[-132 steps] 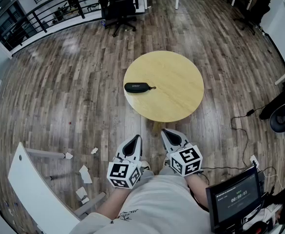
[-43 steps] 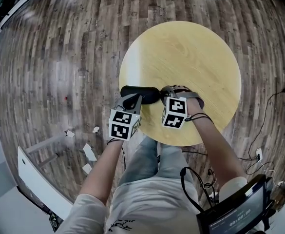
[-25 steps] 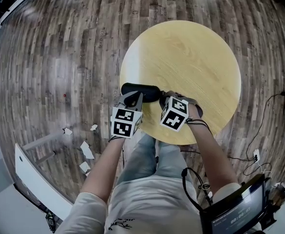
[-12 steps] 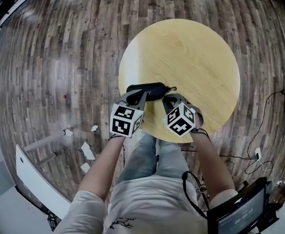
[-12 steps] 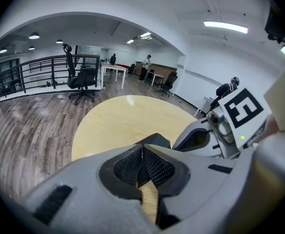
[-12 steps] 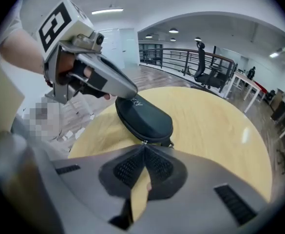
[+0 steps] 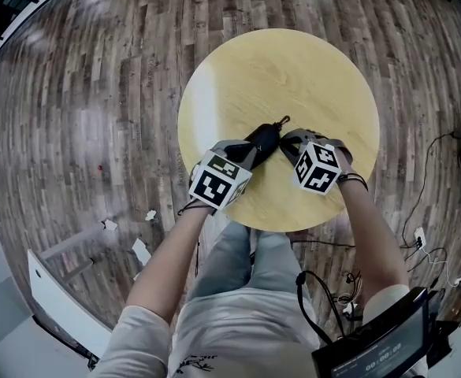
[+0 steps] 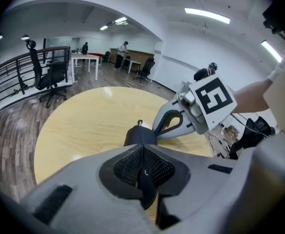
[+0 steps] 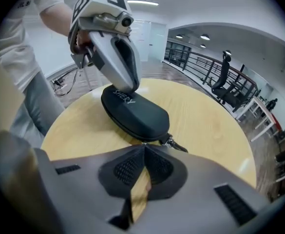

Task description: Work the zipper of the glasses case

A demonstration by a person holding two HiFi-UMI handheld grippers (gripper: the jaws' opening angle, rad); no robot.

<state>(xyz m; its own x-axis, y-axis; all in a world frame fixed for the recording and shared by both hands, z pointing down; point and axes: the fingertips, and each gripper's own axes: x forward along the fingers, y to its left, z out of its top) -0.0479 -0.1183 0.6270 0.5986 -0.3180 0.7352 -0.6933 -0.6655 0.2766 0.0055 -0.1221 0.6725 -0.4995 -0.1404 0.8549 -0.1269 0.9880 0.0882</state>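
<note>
The black zippered glasses case point(image 7: 263, 141) lies on the round yellow table point(image 7: 293, 69), slanted, with its zipper pull point(image 7: 281, 121) at the far end. My left gripper point(image 7: 248, 151) is shut on the case's near end; in the left gripper view the case point(image 8: 140, 135) runs out from between the jaws point(image 8: 142, 150). My right gripper point(image 7: 290, 141) sits just right of the case, shut with nothing between its tips point(image 9: 143, 149). In the right gripper view the case point(image 9: 135, 112) lies just ahead, and the pull point(image 9: 177, 145) is right of the tips, free.
The table edge is close to my body. Wood floor surrounds it, with paper scraps point(image 7: 141, 250) at the left, cables point(image 7: 427, 172) at the right and a monitor point(image 7: 372, 353) at the bottom right. Office chairs point(image 8: 47, 77) and a railing stand farther off.
The case has turned from lying crosswise to slanting away, pull end far. My left gripper has closed on its near end. The right gripper has shifted right, beside the case.
</note>
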